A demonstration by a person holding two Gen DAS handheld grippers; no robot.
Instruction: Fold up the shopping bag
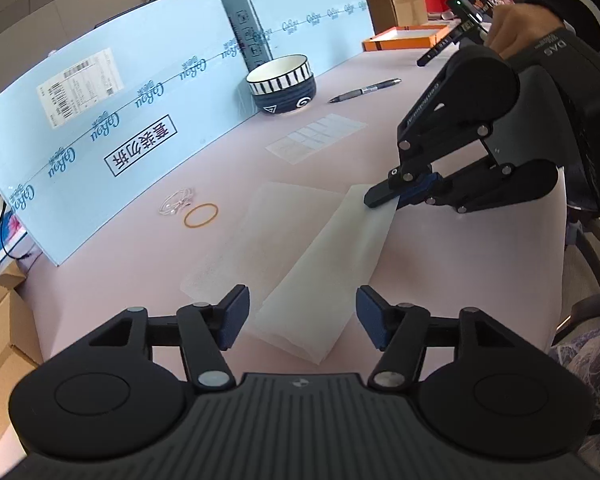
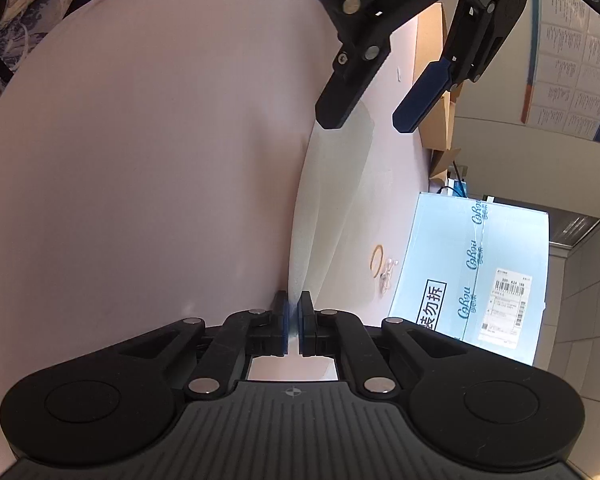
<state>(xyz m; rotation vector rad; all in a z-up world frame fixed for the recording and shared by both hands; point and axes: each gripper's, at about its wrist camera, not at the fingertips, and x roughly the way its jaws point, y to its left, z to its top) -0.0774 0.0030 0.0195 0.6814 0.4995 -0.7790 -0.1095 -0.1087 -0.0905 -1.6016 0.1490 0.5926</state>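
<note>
Fold in progress on a pale pink table (image 1: 440, 280). The shopping bag (image 1: 312, 280), a thin translucent white sheet already doubled into a long strip, is seen lying flat between the two grippers, near the table's near-right edge. The right gripper (image 1: 384, 200) is shown with its jaws closed on the strip's far corner. The left gripper (image 1: 300, 314) is shown with its jaws standing well apart over the strip's near end, nothing being pinched. A rubber band (image 1: 201, 215) and a small wire ring (image 1: 176, 205) lie to the left, well apart from the bag; a bowl (image 1: 281, 88) and pen (image 1: 364, 90) lie farther off. Risk, as judged: with only one corner gripped, the slippery film may be dragged askew or the fold opened; a pinch taken by the left jaws may catch a single layer only.
</note>
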